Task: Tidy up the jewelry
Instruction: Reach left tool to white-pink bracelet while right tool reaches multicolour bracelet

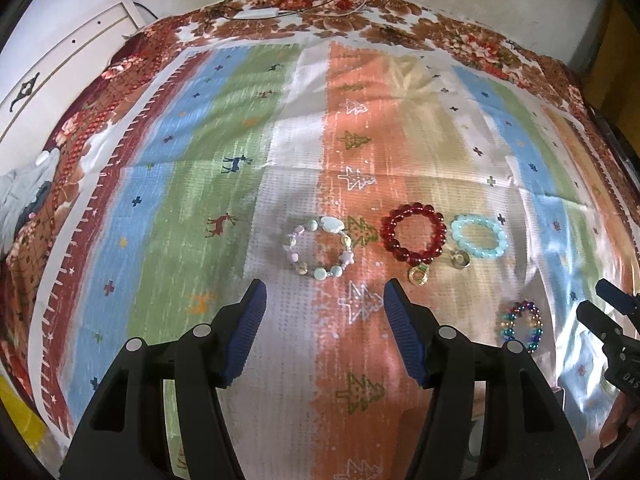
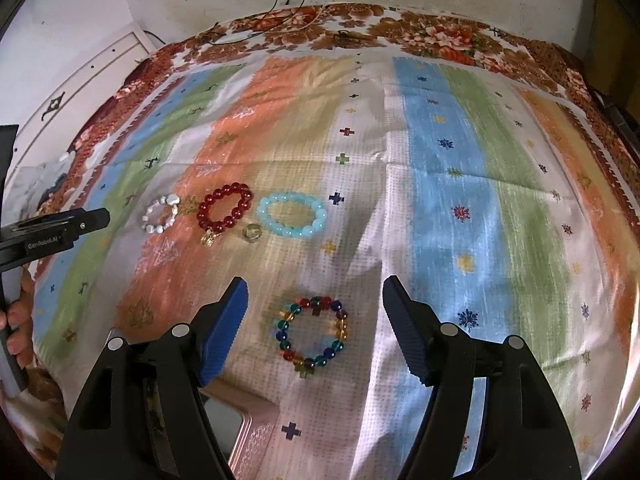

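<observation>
A: Where's the jewelry?
B: On the striped cloth (image 2: 440, 184): pastel bracelet (image 1: 318, 250), red bracelet (image 1: 413, 234) and aqua bracelet (image 1: 479, 237) in a row, two small rings just below them

A: And the multicolour bracelet (image 2: 313, 332)?
B: Between the right gripper (image 2: 315, 328) jaws, released wide, untouched. Left gripper (image 1: 324, 330) also spread, holding nothing

Four bead bracelets lie flat — pastel (image 1: 319, 249), red (image 1: 413, 239), aqua (image 1: 479, 237) aligned; multicoloured (image 2: 313, 336) apart.
</observation>
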